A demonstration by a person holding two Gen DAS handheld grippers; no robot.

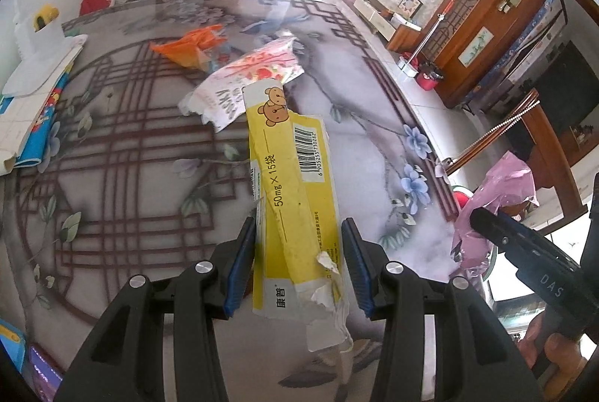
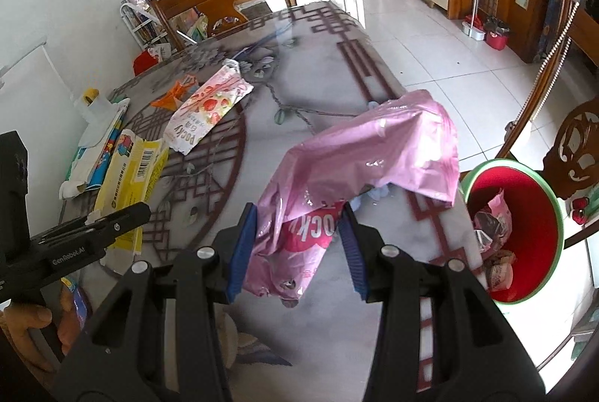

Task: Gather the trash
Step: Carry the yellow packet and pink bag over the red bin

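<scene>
The table (image 2: 374, 95), patterned with lattice and flowers, is carrying the remaining litter, and every place here is given from it. Just off its right edge, on the floor, a red bin (image 2: 524, 222) with a green rim is sitting with wrappers already inside. Above the table's near right part, the right hand-held gripper (image 2: 299, 248) is clamping a crumpled pink bag (image 2: 374, 155) between partly closed jaws. Above its near middle, the left hand-held gripper (image 1: 299, 271) is gripping a flattened yellow carton (image 1: 292, 185), jaws narrowed onto it. A strawberry Pocky wrapper (image 2: 209, 106) and an orange wrapper (image 2: 172, 95) are lying on its far left part.
</scene>
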